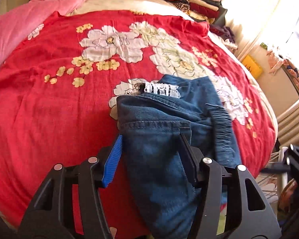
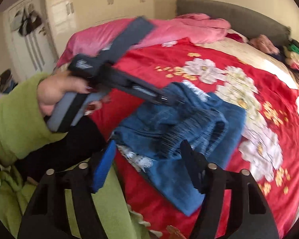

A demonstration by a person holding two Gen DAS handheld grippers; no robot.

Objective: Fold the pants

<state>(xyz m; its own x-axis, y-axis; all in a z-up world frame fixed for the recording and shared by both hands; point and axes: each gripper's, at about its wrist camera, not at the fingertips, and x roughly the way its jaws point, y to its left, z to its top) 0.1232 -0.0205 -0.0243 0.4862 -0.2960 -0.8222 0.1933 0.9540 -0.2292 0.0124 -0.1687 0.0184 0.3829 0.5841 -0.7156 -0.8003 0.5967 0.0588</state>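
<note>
Left wrist view: the left hand-held gripper bracketed a bunched fold of the jeans, both pads touching denim, so it was judged to be grasping them. The jeans lay crumpled on the red floral bedspread toward the bed's near edge, long axis running from that edge toward the middle of the bed. In the right wrist view, the right hand-held gripper stood released, its jaws apart above the denim without pressing it. The left was judged nearer and better placed; the right still needed to close on the near hem.
</note>
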